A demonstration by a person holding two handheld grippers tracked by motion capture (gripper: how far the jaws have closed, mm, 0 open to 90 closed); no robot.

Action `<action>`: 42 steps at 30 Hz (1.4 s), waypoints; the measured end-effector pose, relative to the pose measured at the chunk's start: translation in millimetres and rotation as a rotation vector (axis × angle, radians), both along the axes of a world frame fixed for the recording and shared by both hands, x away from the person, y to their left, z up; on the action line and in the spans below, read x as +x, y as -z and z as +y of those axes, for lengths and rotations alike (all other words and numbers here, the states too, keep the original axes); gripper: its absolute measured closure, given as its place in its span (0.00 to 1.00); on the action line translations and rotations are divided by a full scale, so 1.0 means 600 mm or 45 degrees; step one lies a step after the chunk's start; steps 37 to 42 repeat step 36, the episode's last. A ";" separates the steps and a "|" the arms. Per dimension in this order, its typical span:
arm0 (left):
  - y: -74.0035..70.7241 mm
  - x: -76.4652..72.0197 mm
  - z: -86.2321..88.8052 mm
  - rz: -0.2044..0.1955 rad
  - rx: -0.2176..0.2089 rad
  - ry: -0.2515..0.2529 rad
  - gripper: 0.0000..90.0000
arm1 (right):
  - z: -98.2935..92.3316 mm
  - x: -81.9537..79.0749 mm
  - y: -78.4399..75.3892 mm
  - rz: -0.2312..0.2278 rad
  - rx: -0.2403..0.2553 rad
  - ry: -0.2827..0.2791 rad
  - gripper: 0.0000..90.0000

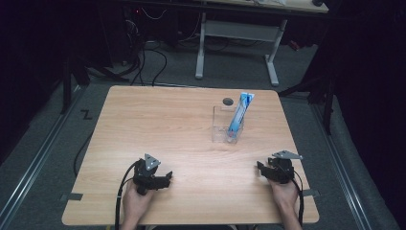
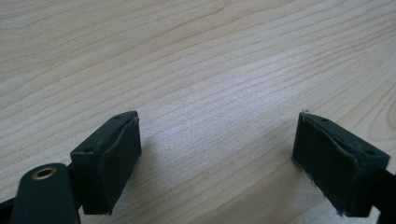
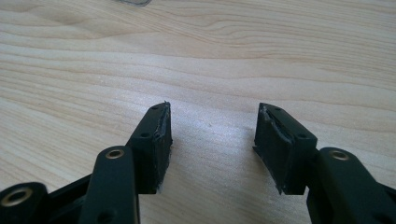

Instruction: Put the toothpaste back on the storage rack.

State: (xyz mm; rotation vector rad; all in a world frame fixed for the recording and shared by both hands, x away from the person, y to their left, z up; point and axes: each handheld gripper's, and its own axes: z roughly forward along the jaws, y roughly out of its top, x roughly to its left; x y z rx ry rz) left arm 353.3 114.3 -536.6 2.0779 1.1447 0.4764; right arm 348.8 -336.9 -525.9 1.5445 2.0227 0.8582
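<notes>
Both hands rest low at the near edge of the wooden surface (image 1: 158, 124), left gripper (image 1: 160, 180) and right gripper (image 1: 264, 171) with fingers spread and empty, well apart from the blue tube (image 1: 239, 116) standing tilted in the clear holder (image 1: 225, 127), probably a neutral ready pose.

You are facing bare wooden table (image 1: 158, 129) from nine through twelve o'clock, giving either gripper free passage. At one o'clock a clear container (image 1: 225, 125) is blocking the way, with a blue tube (image 1: 239, 115) leaning up out of it. Bare wood is lying between your left gripper (image 2: 217, 154) and right gripper (image 3: 212, 144).
</notes>
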 end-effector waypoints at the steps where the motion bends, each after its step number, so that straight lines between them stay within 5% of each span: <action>1: 0.000 0.000 0.000 0.001 0.000 0.000 0.17 | 0.001 0.000 0.000 -0.002 -0.002 0.000 0.51; 7: 0.000 0.000 0.000 -0.001 0.000 0.000 0.17 | 0.004 -0.002 0.007 -0.053 -0.034 -0.018 0.47; 42: 0.000 0.000 0.000 0.000 0.001 -0.003 0.17 | 0.005 -0.003 0.007 -0.047 -0.032 0.009 0.43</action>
